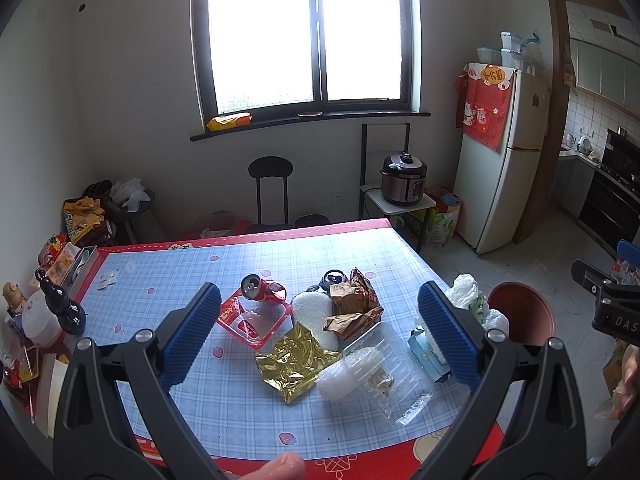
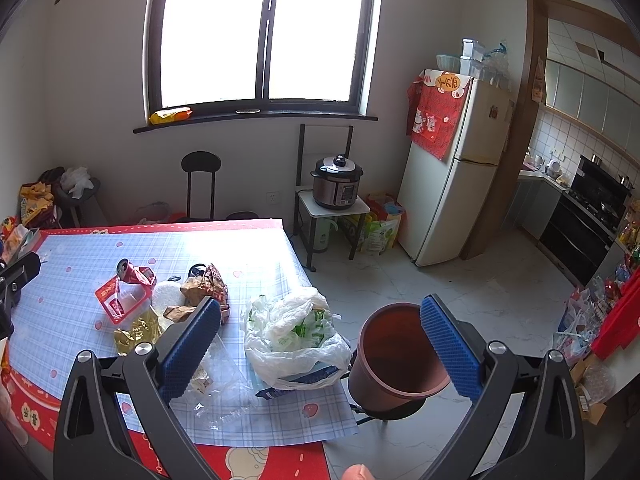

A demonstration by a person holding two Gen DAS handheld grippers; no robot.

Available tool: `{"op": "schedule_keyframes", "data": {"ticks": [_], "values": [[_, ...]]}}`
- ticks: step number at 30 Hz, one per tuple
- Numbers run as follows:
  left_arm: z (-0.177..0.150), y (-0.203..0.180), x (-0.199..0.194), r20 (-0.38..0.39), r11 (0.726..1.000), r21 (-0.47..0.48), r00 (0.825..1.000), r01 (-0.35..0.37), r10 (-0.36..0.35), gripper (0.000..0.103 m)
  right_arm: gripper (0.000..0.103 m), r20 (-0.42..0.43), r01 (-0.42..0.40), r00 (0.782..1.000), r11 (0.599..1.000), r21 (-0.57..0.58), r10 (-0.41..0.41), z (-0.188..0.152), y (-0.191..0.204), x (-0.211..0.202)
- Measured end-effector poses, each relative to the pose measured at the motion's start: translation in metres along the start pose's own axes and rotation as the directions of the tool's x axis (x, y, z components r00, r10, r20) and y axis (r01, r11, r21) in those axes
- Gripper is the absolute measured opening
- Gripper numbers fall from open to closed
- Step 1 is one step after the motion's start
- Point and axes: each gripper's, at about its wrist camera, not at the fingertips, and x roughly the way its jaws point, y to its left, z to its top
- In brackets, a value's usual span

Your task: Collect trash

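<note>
I see both grippers spread wide, empty: left gripper (image 1: 320, 336) hangs above the trash pile, right gripper (image 2: 320, 344) nearer the brown bin (image 2: 394, 354). Landmark is the bin, standing off the table's (image 2: 224, 248) right edge. White plastic bag (image 2: 296, 332) lies just beside it; gold wrapper (image 1: 294, 360), crushed red can (image 1: 262, 290) and clear tray (image 1: 384, 376) lie further left.

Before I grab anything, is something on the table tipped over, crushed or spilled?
The red soda can is crushed and lies on its side against the red plastic tray. Crumpled gold foil wrapper lies nearby. No liquid spill is visible.
</note>
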Motion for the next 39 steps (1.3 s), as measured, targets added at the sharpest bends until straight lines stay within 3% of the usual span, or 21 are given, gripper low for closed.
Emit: {"op": "schedule_keyframes", "data": {"ticks": [39], "values": [[-0.001, 0.001, -0.001, -0.001, 1.0, -0.001, 1.0, 0.012, -0.012, 0.097, 0.098, 0.001, -0.001, 1.0, 1.0, 0.005, 0.001, -0.004, -0.006, -0.011]]}}
